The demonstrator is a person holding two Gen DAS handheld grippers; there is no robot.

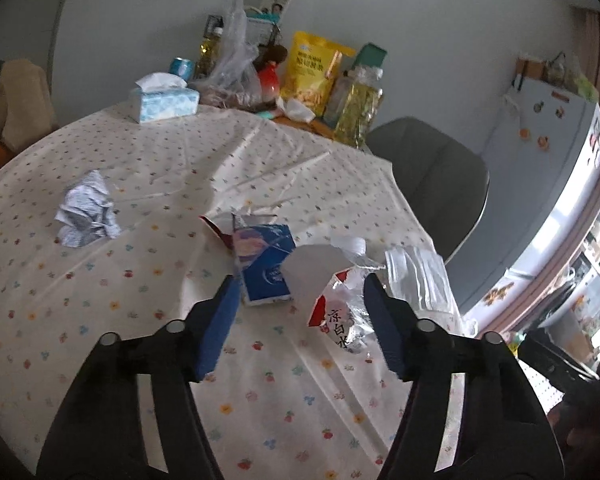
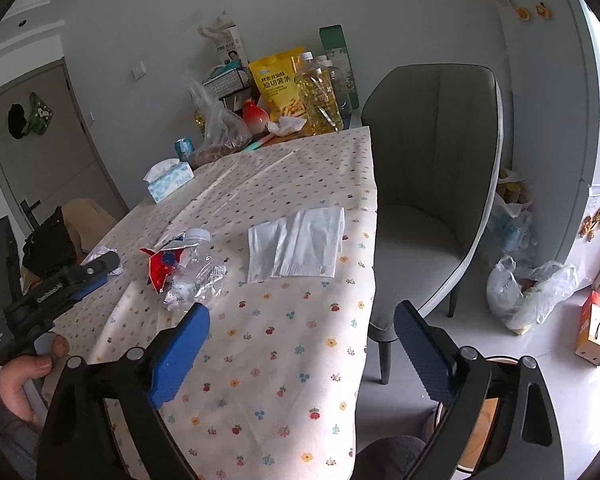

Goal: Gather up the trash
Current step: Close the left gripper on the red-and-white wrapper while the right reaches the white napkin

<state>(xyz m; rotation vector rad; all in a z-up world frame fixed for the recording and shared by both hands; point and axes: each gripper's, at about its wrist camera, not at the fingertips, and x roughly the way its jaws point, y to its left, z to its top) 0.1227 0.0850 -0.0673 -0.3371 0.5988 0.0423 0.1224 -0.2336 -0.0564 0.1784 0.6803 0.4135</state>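
Trash lies on the flowered tablecloth [image 1: 100, 280]. A flattened blue carton [image 1: 264, 268] lies just ahead of my left gripper [image 1: 300, 284], which is open and empty. A crushed clear bottle with a red label [image 1: 344, 312] lies by its right finger; it also shows in the right wrist view [image 2: 188, 268]. A crumpled paper ball [image 1: 86, 210] lies far left. A flat white napkin [image 2: 296, 244] lies near the table's right edge. My right gripper [image 2: 300, 320] is open and empty above the table's near edge. The left gripper [image 2: 60, 280] shows at the left there.
A tissue box [image 1: 162, 98], plastic bag [image 1: 232, 64], yellow snack bag [image 1: 312, 68] and oil bottle [image 1: 356, 112] crowd the table's far end. A grey chair [image 2: 432, 184] stands at the right edge. Bags [image 2: 528, 292] and a fridge [image 2: 580, 120] are beyond it.
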